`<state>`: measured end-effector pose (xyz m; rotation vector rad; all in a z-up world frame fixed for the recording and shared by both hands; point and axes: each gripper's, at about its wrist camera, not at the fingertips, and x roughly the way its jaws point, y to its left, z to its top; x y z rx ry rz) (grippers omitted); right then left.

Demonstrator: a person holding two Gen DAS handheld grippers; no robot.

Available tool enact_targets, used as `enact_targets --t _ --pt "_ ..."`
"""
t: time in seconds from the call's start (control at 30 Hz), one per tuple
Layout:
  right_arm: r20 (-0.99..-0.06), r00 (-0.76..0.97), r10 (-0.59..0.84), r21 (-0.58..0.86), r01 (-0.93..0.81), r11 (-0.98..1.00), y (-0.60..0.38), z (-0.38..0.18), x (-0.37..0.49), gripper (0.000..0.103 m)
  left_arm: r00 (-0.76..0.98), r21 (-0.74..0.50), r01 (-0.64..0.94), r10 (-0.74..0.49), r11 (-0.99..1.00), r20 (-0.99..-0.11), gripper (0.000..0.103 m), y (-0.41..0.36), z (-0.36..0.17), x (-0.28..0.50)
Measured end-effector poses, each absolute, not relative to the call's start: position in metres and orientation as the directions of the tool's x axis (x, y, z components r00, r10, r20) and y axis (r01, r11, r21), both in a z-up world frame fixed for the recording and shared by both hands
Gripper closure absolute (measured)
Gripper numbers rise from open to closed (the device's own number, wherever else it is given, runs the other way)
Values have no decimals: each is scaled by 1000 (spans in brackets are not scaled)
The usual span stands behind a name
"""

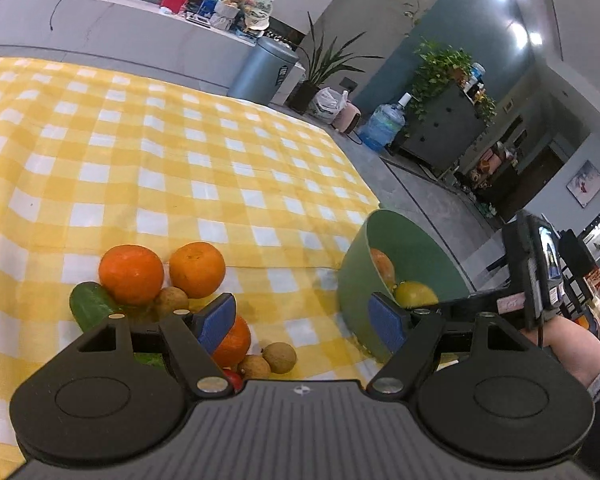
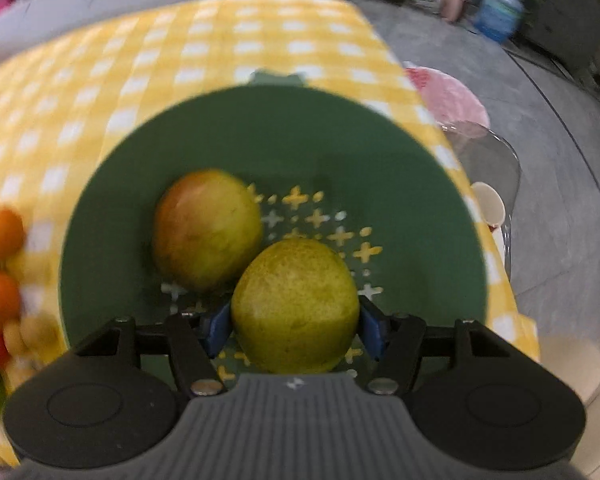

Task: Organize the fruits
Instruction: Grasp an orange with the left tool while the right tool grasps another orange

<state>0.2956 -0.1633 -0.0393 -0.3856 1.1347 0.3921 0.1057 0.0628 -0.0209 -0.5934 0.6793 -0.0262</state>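
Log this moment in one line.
right gripper: shut on green fruit, over green bowl | left gripper: open, empty, near oranges

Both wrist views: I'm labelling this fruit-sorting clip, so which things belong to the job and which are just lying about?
Job:
- yellow-green fruit, gripped over the green bowl
- red-green fruit in the bowl
- oranges
- small brown fruits
- cucumber
- left gripper, open

Lying about:
- water jug
- grey bin
- potted plant
- pink plate
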Motion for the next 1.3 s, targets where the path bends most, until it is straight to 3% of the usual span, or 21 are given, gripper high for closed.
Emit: enact_targets --t 0.23,0.33,0.4,0.5,0.67,0.93,1.07,1.17,1.23,1.3 --pt "-935 353 42 -166 -538 827 -150 -44 299 42 780 -524 -172 -209 834 -590 15 64 -22 105" --pt "-935 354 2 -197 -527 827 -149 -47 302 33 779 -518 -164 -213 840 -590 15 63 -22 105" --pt "-925 380 0 -214 -521 827 -149 -40 303 19 775 -515 -164 -213 841 -594 15 62 -23 106" --pt "-887 462 6 -253 -496 831 -152 -26 299 8 764 -539 -160 -242 827 -598 14 63 -24 107" --pt "-872 487 42 -227 -479 848 -161 -6 291 4 774 -556 -162 -245 815 -585 14 65 -20 102" --pt "-823 558 105 -198 -456 868 -153 27 249 4 769 -553 -250 -184 795 -613 14 83 -16 90" --pt "-780 591 205 -88 -428 899 -144 41 215 4 755 -533 -327 -123 780 -644 14 101 -18 81" --pt "-751 582 313 71 -400 914 -135 42 189 4 738 -536 -379 -103 754 -667 15 116 -23 75" --pt "-724 556 408 201 -395 896 -127 35 174 11 726 -535 -401 -99 743 -681 15 124 -26 71" --pt "-715 511 477 306 -384 871 -116 21 167 36 713 -534 -424 -93 731 -695 15 133 -32 66"
